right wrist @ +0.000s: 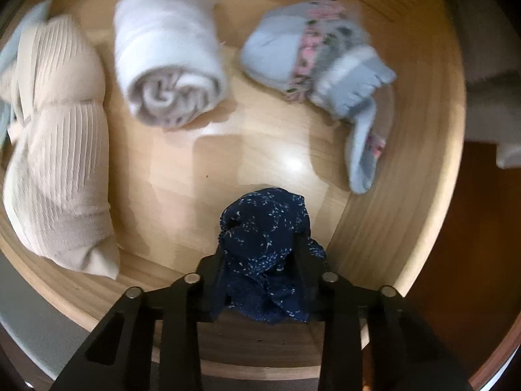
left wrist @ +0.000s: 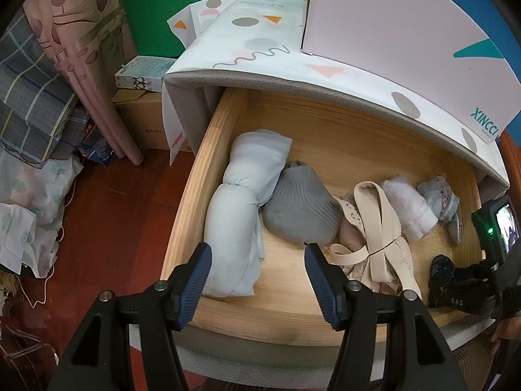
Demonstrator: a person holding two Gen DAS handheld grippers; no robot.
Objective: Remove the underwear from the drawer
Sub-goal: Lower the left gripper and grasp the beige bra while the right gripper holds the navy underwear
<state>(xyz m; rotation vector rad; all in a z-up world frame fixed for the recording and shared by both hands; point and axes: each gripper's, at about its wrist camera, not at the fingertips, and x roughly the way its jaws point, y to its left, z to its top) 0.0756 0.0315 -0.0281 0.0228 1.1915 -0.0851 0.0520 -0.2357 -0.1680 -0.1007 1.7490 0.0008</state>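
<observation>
The wooden drawer (left wrist: 195, 176) stands pulled out. Near its front right corner, my right gripper (right wrist: 262, 251) is shut on a dark navy piece of underwear (right wrist: 267, 228) with white speckles, bunched between the black fingers. The left wrist view shows that gripper (left wrist: 452, 288) and the navy cloth (left wrist: 441, 265) at the right edge. My left gripper (left wrist: 257, 254) hangs open over the drawer's front, holding nothing, above bare wood between a pale blue roll (left wrist: 241, 208) and a grey knitted bundle (left wrist: 299, 208).
More rolled clothes lie in the drawer: a beige ribbed roll (right wrist: 58, 163), a white roll (right wrist: 169, 58) and a blue floral bundle (right wrist: 309, 52). A pink box (left wrist: 390, 16) sits on the cabinet top. Cardboard boxes (left wrist: 143, 123) and bags crowd the floor at left.
</observation>
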